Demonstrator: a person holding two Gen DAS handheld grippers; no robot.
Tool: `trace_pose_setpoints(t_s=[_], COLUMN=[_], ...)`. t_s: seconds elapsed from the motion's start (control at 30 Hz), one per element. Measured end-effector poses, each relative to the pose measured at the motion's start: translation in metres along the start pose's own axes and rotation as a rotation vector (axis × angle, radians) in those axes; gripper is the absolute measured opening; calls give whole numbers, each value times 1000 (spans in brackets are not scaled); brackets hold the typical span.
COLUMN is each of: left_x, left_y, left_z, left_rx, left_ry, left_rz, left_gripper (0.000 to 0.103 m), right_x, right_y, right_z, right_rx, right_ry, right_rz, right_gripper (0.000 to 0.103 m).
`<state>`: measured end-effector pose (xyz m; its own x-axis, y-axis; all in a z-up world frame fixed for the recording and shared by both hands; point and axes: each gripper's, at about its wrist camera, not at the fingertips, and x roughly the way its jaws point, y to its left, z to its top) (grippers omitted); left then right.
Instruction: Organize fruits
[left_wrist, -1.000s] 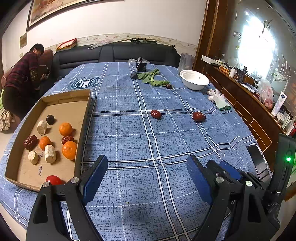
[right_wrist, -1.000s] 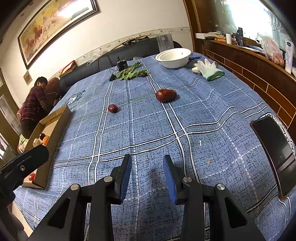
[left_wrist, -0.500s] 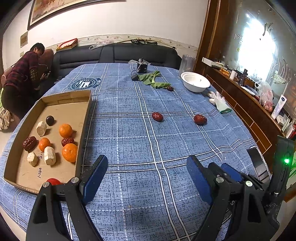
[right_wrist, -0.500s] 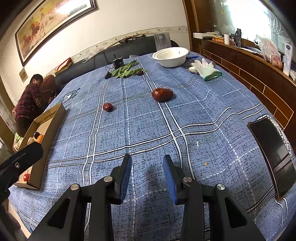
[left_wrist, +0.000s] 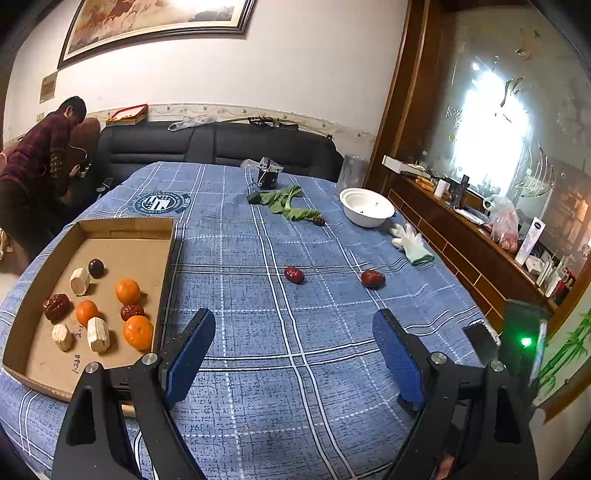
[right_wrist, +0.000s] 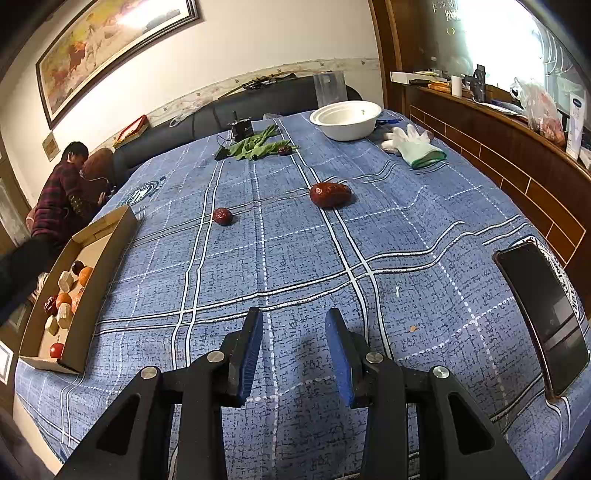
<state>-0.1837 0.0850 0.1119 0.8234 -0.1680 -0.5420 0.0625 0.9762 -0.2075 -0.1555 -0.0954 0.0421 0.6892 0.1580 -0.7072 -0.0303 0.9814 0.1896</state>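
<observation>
- Fruits: two red dates lie loose on the blue checked tablecloth (left_wrist: 258, 369), the smaller date (left_wrist: 294, 275) toward the tray side and the larger date (left_wrist: 373, 278) toward the sideboard side, well apart from each other; a third dark fruit (left_wrist: 319, 221) sits against the green leaves (left_wrist: 288, 203) at the far end
- The cardboard tray (left_wrist: 162, 280) at the left edge of the table already holds three oranges, several dates, one dark round fruit and pale chunks
- Left gripper (left_wrist: 291, 354): jaws wide and opening further, nothing between them, hovering above bare cloth short of the dates
- Right gripper (right_wrist: 293, 349): jaws partly apart with a narrow gap, holding nothing, over bare cloth near the table edge
- Risk: the dates are small and rounded; a closing pad that meets one off-centre would likely roll it along the cloth instead of trapping it
- Risk: the right gripper's gap looks narrower than the larger date (right_wrist: 330, 194); unless widened first, the fingers would push it away
- Risk: the tray's near wall stands just beside the left finger (left_wrist: 190, 354); a low carry could clip it and shift the tray, which sits close to the table edge
- Risk: a black phone (right_wrist: 543, 317) lies near the right gripper and could be knocked
- Hard to make out: the left wrist view hides the tray's near corner behind the left finger, where the right wrist view shows a small red fruit (right_wrist: 56, 349)
- Whether the dark fruit by the leaves is a date cannot be told
- The white bowl (right_wrist: 347, 118) contents are unclear, a small speck only
</observation>
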Motion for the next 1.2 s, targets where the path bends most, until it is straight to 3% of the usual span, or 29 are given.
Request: trace_pose_setpoints(t_s=[0.13,0.27,0.47,0.77,1.2], left_x=[9,24,45,78,119], left_y=[3,5,18,23,9], left_z=[-2,-6,-7,2,30], left_rx=[-28,-25,-91,-66,56], left_ry=[68,129,177,249,302], left_rz=[-59,-5,-19,53,112], left_gripper=[92,92,92,92,92], right_x=[-1,-1,2,21,43], right_y=[1,-3,-17,-48,-67], right_z=[1,4,12,35,73], right_rx=[-3,3,26,82,103], right_ry=[-6,-7,-1,26,40], right_rz=[-1,-4,-13,-29,-25], right_gripper=[38,38,38,38,38])
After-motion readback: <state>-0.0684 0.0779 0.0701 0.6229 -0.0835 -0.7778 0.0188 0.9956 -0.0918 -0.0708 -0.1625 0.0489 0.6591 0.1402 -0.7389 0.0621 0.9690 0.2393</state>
